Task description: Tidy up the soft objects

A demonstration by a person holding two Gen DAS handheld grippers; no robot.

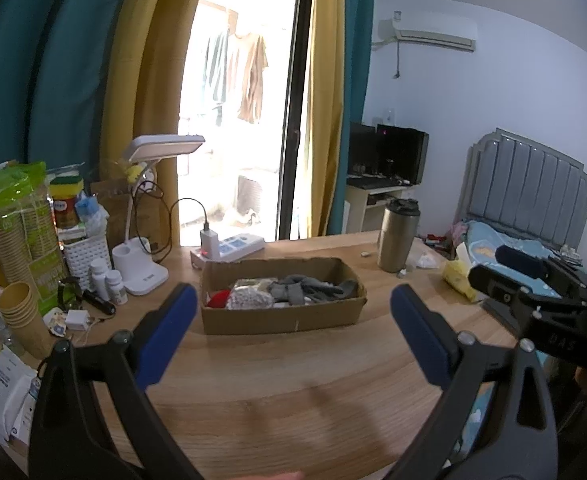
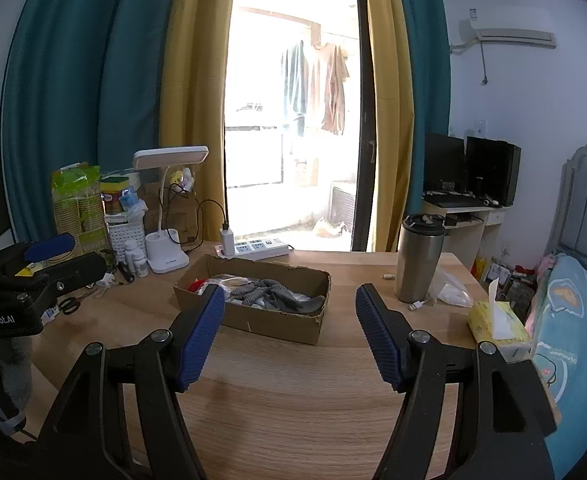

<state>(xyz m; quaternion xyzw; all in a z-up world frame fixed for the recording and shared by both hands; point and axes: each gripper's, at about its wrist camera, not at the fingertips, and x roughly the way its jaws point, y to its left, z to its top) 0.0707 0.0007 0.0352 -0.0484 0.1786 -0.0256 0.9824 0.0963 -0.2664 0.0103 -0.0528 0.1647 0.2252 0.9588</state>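
Observation:
A shallow cardboard box (image 1: 281, 316) stands on the wooden desk and holds grey socks (image 1: 305, 290), a red soft item (image 1: 218, 299) and a speckled grey piece (image 1: 249, 298). The box shows in the right wrist view (image 2: 269, 322) too, with the grey socks (image 2: 269, 292) in it. My left gripper (image 1: 293, 316) is open and empty, held above the desk in front of the box. My right gripper (image 2: 289, 312) is open and empty, also in front of the box. The right gripper's body shows at the right of the left wrist view (image 1: 533, 292).
A steel tumbler (image 2: 419, 258) and a yellow tissue pack (image 2: 497, 326) stand right of the box. A white desk lamp (image 1: 145, 264), power strip (image 1: 229, 250), white basket (image 1: 85, 258), pill bottles (image 1: 109, 280) and paper cups (image 1: 23, 318) crowd the left. A bed (image 2: 573, 320) lies to the right.

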